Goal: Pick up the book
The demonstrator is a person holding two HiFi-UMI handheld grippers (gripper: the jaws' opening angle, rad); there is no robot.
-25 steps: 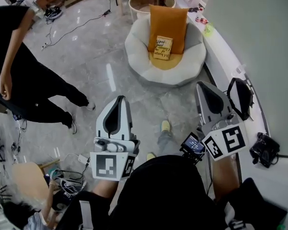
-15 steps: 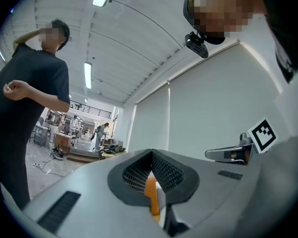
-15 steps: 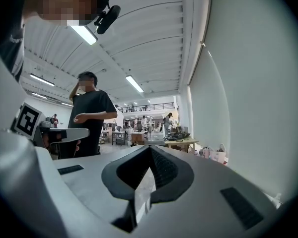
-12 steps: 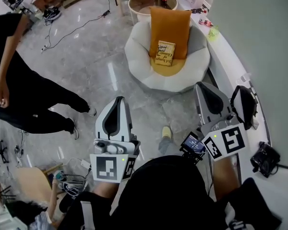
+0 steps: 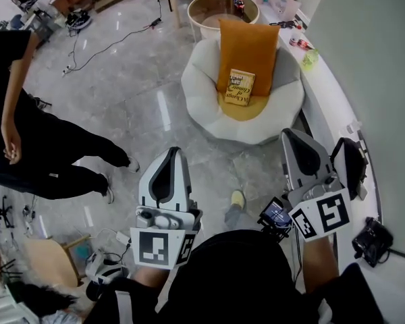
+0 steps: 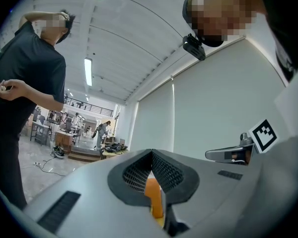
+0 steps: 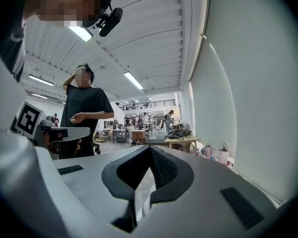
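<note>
The book (image 5: pixel 239 87) sits cover-up on the yellow seat of a round white armchair (image 5: pixel 202 106), resting against the foot of the upright orange cushion (image 5: pixel 248 49). Both grippers are held out in front of the person, well apart from the book, with grey tiled floor (image 5: pixel 135 100) between them and the chair. The left hand-held gripper (image 5: pixel 171 152) has its jaws brought together at the tips with nothing held. In its own view only a sliver of the orange cushion shows through the gap behind the pads. The right hand-held gripper (image 5: pixel 291 133) is likewise closed tip to tip and empty, and it hangs just beside the white surface (image 5: pixel 327 96) that curves along the wall. A bystander (image 5: pixel 27 133) in black stands on the floor to the left. A round table (image 5: pixel 212 9) stands just behind the armchair.
</note>
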